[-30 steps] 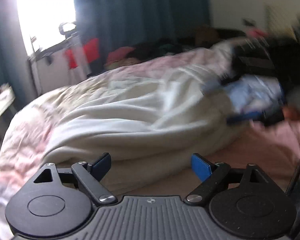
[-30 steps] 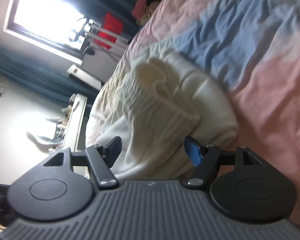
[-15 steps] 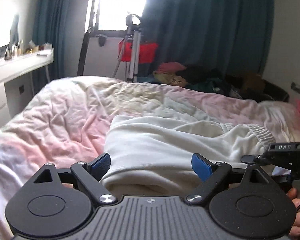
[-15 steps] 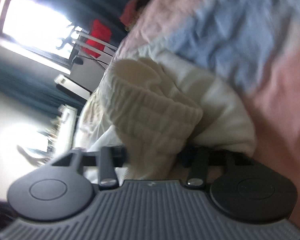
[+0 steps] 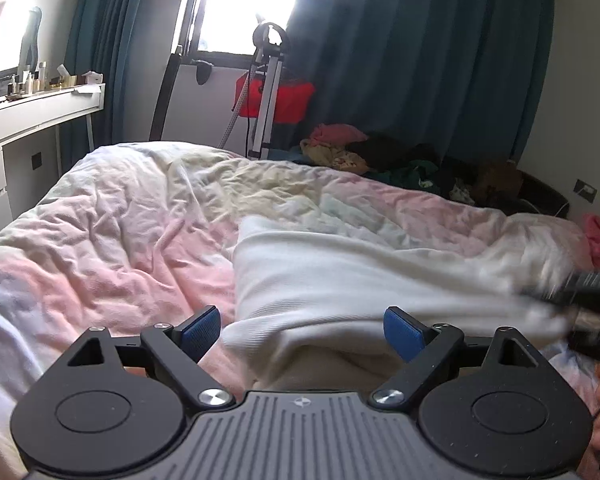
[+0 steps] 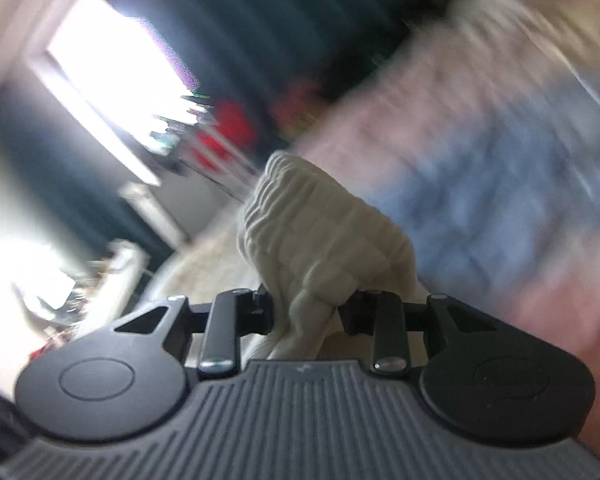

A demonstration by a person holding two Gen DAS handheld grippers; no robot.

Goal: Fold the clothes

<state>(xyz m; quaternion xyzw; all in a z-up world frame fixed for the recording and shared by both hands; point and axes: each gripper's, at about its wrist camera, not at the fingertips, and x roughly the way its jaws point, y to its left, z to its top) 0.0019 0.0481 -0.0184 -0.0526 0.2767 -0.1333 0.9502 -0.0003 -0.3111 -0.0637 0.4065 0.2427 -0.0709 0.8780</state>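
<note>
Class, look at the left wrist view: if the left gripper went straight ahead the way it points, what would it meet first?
Most likely the white garment: the open left gripper has its folded edge between the fingers, though exact depth is unclear.

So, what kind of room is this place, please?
Most likely a bedroom in a home. A bed with a rumpled pastel duvet fills the view, dark teal curtains hang at a bright window, and a white vanity shelf holds toiletries.
</note>
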